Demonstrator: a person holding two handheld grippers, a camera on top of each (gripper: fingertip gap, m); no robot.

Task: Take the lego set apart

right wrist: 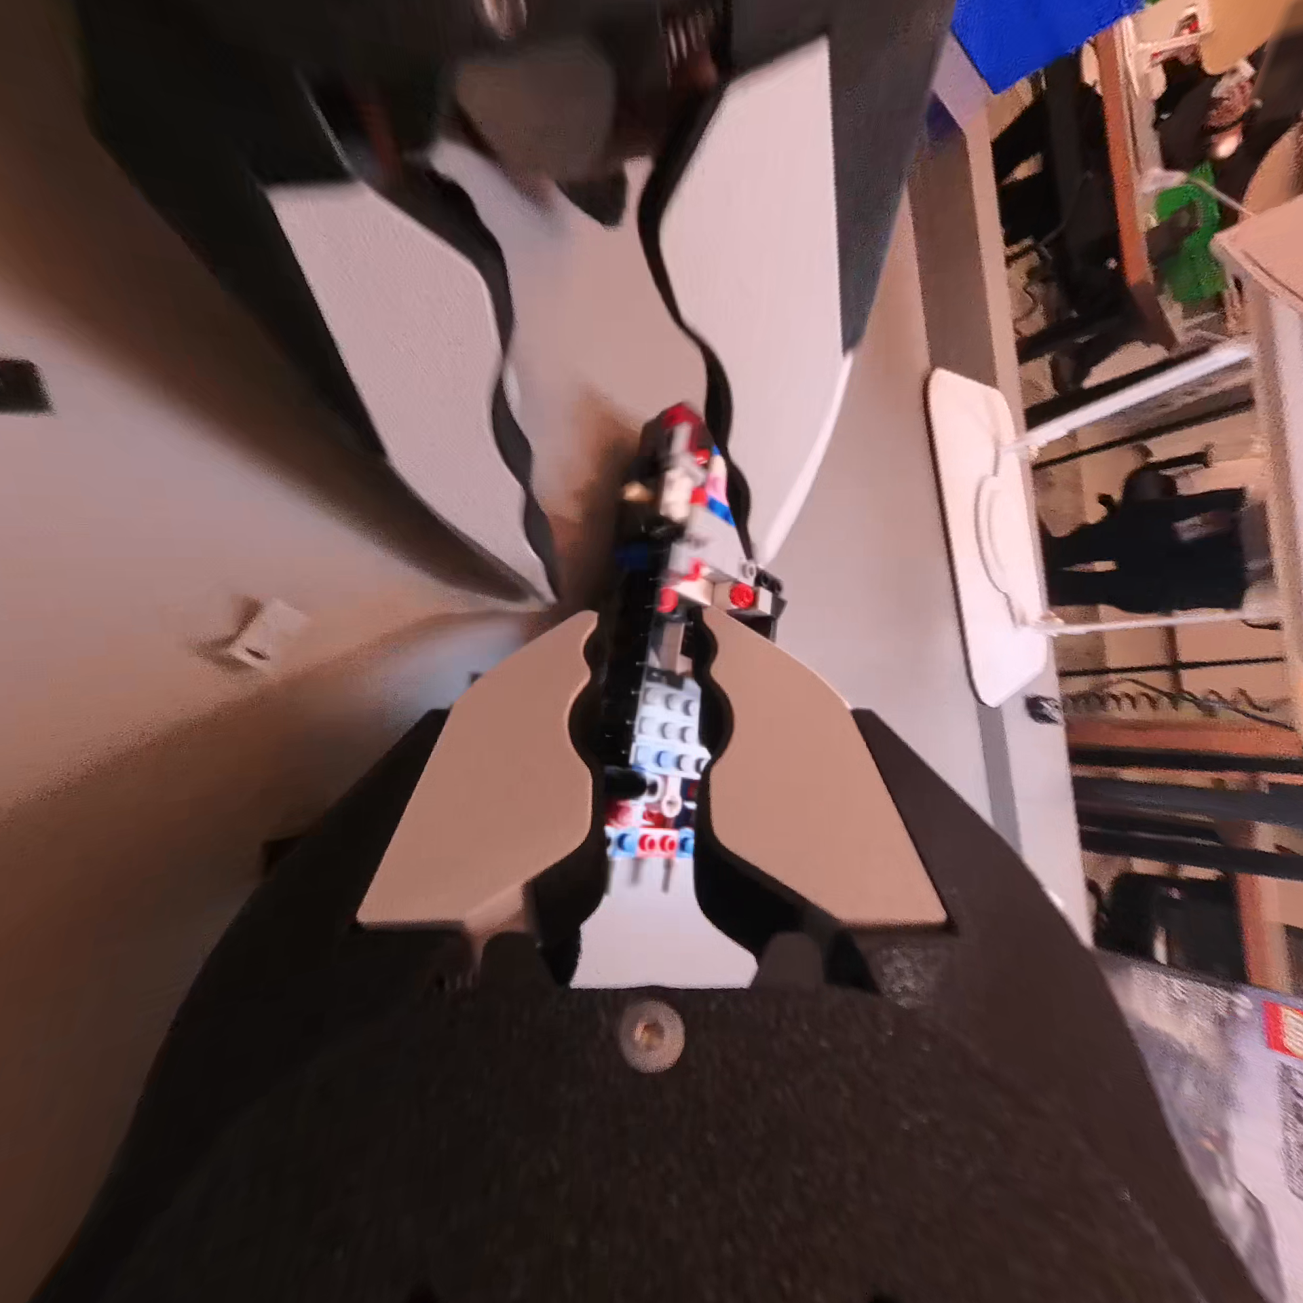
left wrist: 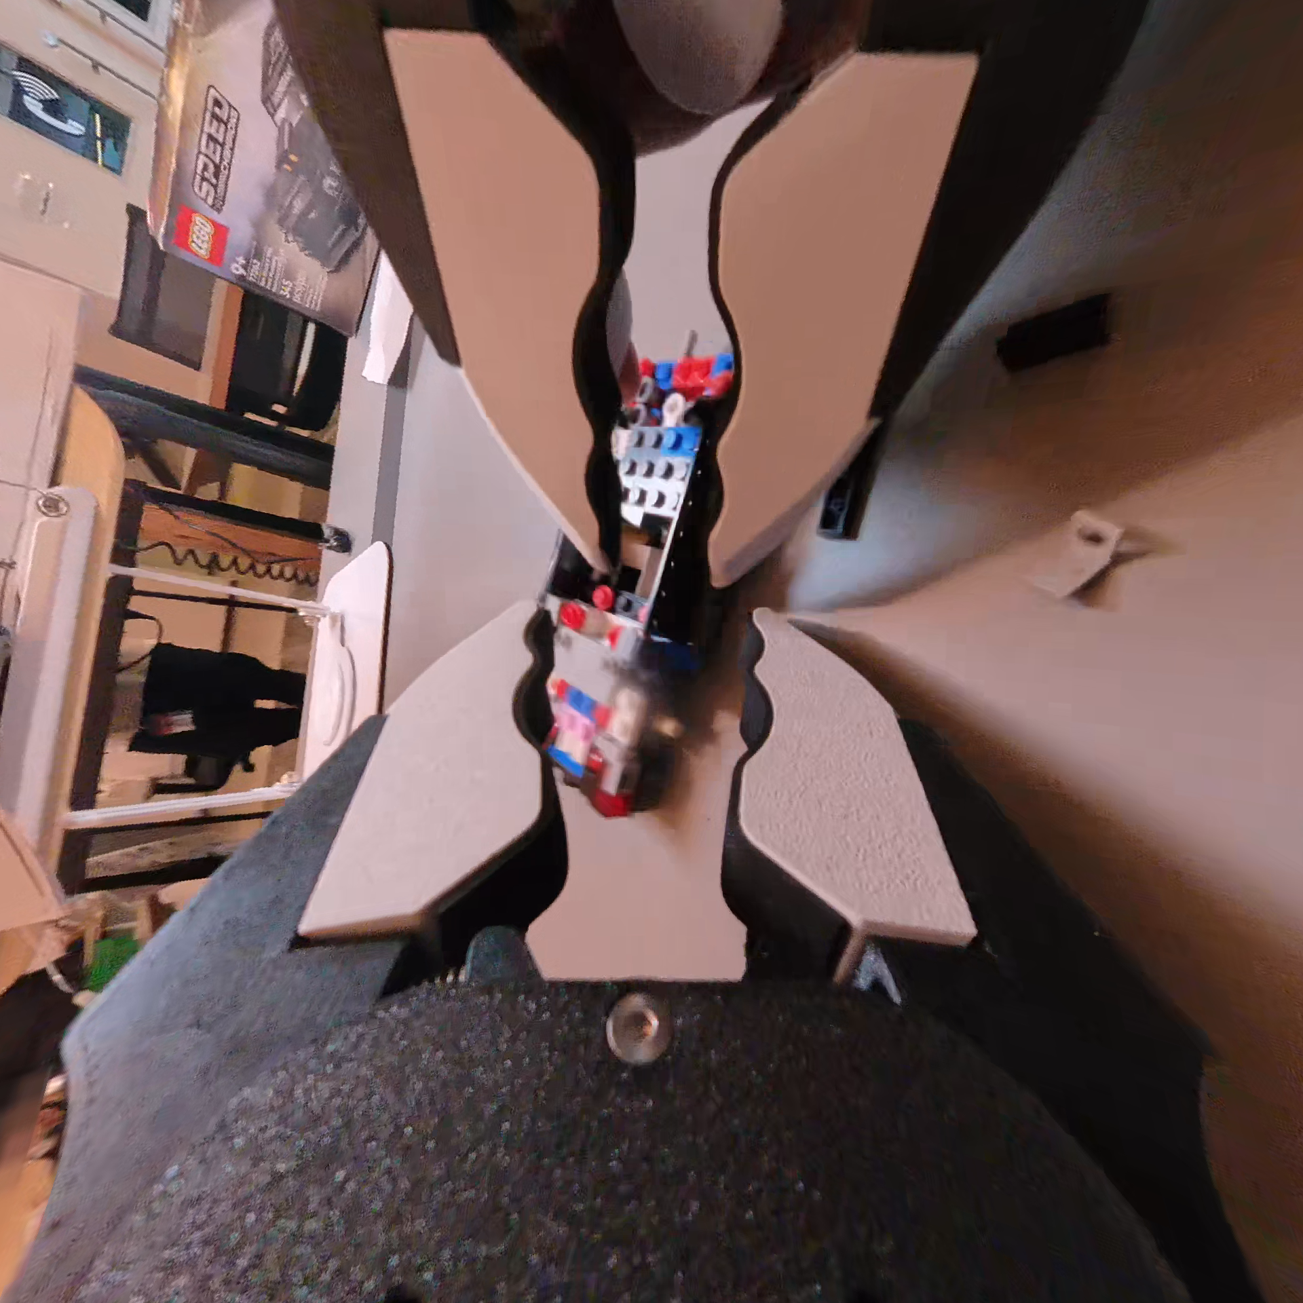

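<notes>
The lego set is a long, narrow model with a black side, grey studs and red and blue bits, held above the pale table. My right gripper is shut on one end of the model. In the left wrist view it reaches in from the top. My left gripper is open around the model's other, blurred end. The model touches one finger, with a gap to the other. In the right wrist view it comes in from the top.
Loose pieces lie on the table: a black one, a dark one and a pale one. A lego box and a white board stand at the table's edge, with shelving beyond. My two grippers' fingertips are within a few centimetres of each other.
</notes>
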